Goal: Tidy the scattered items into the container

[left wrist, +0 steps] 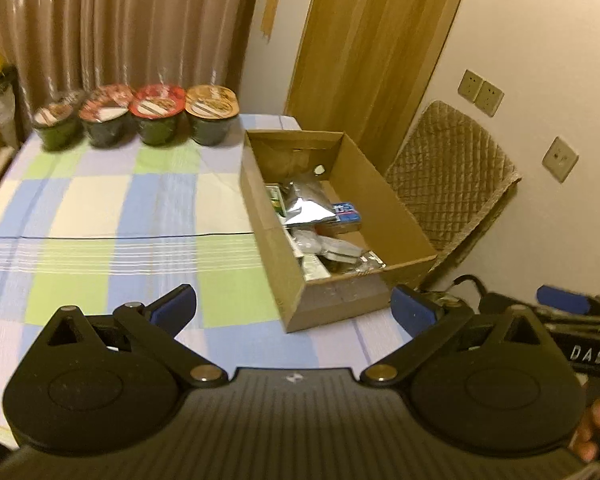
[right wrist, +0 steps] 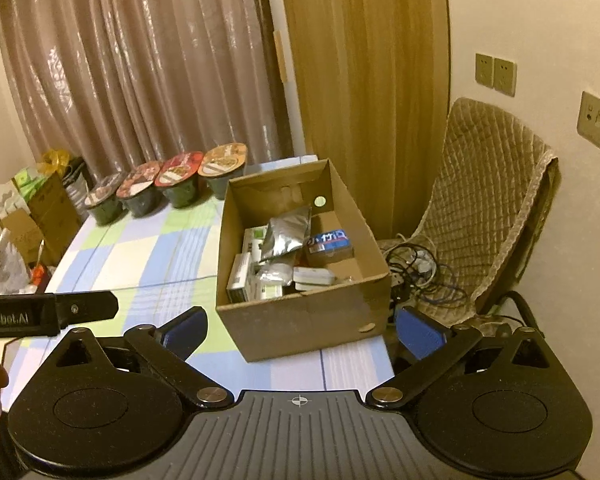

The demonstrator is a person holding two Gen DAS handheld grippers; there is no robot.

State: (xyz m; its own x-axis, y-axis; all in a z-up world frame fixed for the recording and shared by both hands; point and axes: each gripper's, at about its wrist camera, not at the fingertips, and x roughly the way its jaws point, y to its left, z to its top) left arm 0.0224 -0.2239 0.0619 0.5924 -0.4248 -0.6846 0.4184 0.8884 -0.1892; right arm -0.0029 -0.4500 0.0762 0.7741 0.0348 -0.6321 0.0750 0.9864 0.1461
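An open cardboard box (left wrist: 380, 208) (right wrist: 356, 216) sits at the right side of the checked tablecloth (left wrist: 100, 208) (right wrist: 148, 256). Inside lie a silver foil pouch (left wrist: 306, 204) (right wrist: 286, 232), a blue-labelled packet (left wrist: 346, 212) (right wrist: 328, 242), a white case (right wrist: 314, 276) and several small boxes. My left gripper (left wrist: 294, 306) hovers open just in front of the box, nothing between its blue pads. My right gripper (right wrist: 302, 330) also stands open and empty, near the box's front wall. The right gripper's body (left wrist: 580, 320) shows at the right edge of the left wrist view.
Several lidded noodle bowls (left wrist: 140, 118) (right wrist: 168, 184) line the table's far edge before a curtain. A quilted chair (left wrist: 452, 176) (right wrist: 484, 208) with tangled cables (right wrist: 420, 268) stands right of the table. Bags and cartons (right wrist: 32, 208) crowd the floor at left. A wooden door (left wrist: 372, 40) is behind.
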